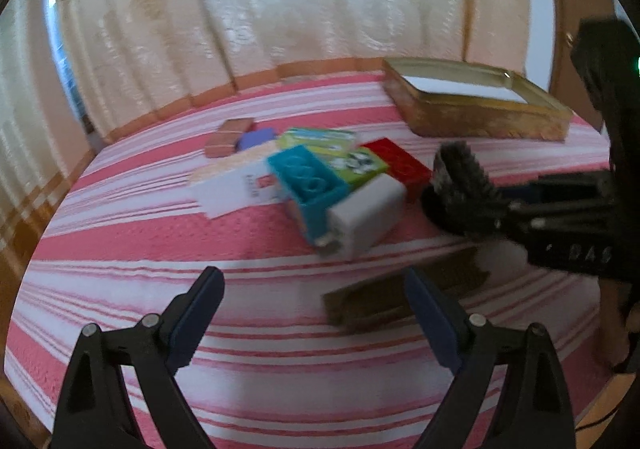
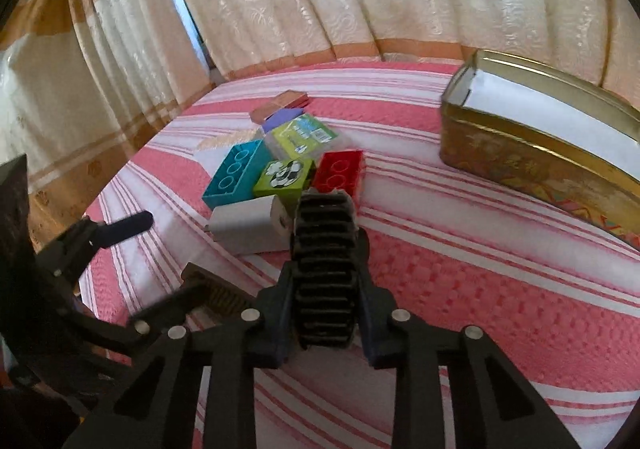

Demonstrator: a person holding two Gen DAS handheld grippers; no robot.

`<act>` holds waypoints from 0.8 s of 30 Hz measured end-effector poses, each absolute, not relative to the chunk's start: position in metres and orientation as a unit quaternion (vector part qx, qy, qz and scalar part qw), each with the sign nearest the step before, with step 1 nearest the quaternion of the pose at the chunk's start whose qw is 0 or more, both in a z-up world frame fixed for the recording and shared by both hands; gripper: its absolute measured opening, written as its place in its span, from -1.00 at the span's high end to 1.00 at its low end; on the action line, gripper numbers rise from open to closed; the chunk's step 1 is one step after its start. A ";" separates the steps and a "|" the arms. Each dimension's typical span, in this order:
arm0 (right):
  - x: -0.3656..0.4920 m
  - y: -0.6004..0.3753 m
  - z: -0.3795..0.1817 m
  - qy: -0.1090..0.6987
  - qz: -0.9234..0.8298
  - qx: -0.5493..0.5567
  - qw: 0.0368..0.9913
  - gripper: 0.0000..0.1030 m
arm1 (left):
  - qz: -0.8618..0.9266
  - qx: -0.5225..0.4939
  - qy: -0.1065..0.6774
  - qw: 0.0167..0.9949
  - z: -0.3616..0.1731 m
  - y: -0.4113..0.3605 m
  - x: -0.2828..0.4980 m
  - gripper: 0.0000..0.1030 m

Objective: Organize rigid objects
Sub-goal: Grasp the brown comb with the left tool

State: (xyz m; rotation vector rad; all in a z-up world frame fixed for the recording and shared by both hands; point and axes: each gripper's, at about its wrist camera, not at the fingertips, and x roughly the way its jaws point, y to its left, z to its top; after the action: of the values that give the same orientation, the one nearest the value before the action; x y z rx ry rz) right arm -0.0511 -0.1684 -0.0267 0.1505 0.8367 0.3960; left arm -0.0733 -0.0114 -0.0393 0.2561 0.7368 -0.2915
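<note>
My right gripper (image 2: 325,269) is shut on a black ribbed gear-like object (image 2: 325,245) and holds it above the striped cloth; the object also shows in the left wrist view (image 1: 460,185). My left gripper (image 1: 314,289) is open and empty, low over the cloth. Ahead lies a pile: a teal brick (image 1: 308,177) (image 2: 236,175), a red brick (image 1: 400,163) (image 2: 340,169), a white charger (image 1: 364,221) (image 2: 252,225), a green block (image 2: 284,177), a green card pack (image 2: 300,137) and a white box (image 1: 236,189). A gold tin (image 1: 476,105) (image 2: 540,145) stands open at the right.
A brown flat piece (image 1: 400,293) lies on the cloth near my left gripper's right finger. A pink eraser (image 1: 230,137) and a purple block (image 1: 256,138) lie behind the pile. Curtains (image 1: 280,9) hang behind the pink-striped table (image 1: 160,229); its edge curves at the left.
</note>
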 end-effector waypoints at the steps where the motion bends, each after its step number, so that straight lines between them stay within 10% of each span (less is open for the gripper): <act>1: -0.053 -0.171 -0.025 0.401 0.192 0.076 0.893 0.42 | -0.148 0.128 0.360 0.912 -0.040 -0.014 -0.073 -0.81; 8: -0.071 -0.196 -0.012 0.382 0.179 0.073 0.904 0.42 | -0.210 0.117 0.384 0.892 -0.038 -0.024 -0.067 -0.58; 18: -0.074 -0.217 -0.011 0.378 0.169 0.094 0.905 0.42 | -0.255 0.188 0.382 0.868 -0.047 -0.048 -0.066 -0.81; 24: -0.074 -0.224 -0.010 0.373 0.162 0.097 0.908 0.42 | -0.294 0.137 0.407 0.854 -0.044 -0.043 -0.063 0.42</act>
State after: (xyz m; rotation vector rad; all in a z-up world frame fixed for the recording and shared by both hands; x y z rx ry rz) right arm -0.0738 -0.2237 -0.0101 0.2007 0.7703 0.3338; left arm -0.0630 -0.0428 -0.0445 0.2886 0.8550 -0.6186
